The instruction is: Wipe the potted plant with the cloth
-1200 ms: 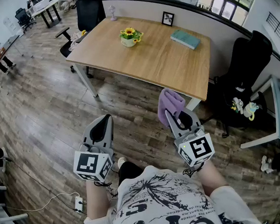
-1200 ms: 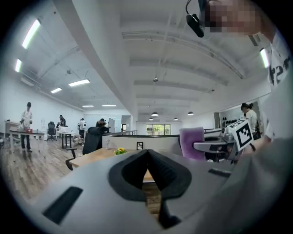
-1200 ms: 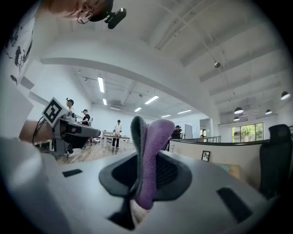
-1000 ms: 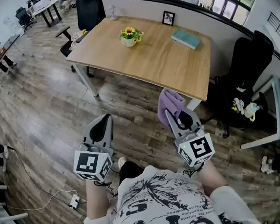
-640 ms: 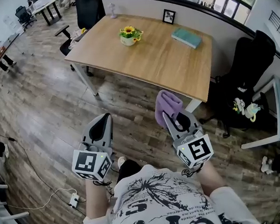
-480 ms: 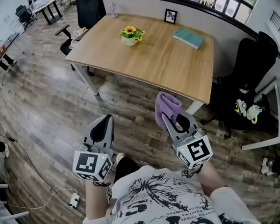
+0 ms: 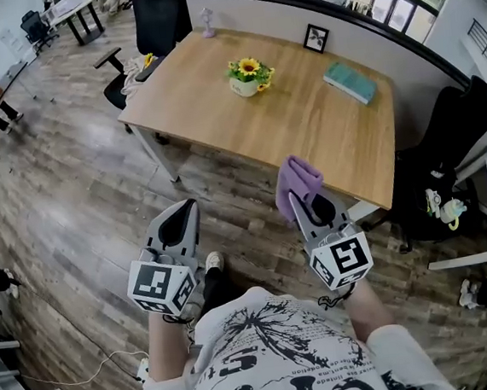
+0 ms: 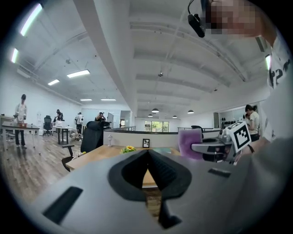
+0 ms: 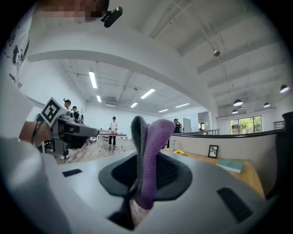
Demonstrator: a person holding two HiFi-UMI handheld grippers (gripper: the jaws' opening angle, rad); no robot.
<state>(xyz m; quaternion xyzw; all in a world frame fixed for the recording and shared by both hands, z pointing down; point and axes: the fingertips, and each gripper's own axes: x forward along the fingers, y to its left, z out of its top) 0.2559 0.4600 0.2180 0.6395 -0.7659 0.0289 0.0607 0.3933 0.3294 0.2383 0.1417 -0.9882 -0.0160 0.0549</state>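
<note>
Short of the wooden surface (image 7: 306, 132), over plank floor (image 7: 80, 188), I hold both tools side by side, pointing roughly level toward it. On the left tool (image 7: 190, 205) the jaws are pressed fully together with nothing between them. On the right tool (image 7: 298, 200) the jaws are clamped on the purple cloth (image 7: 298, 179), which stands up folded from between the tips. The potted plant (image 7: 249, 74), a yellow sunflower in a pale pot, stands upright toward the surface's far side, well apart from the cloth. To the plant's right lies a teal book (image 7: 350, 82). A small framed picture (image 7: 317, 37) stands at the far edge beside the partition. At the surface's right end is a black office chair (image 7: 456, 135).
</note>
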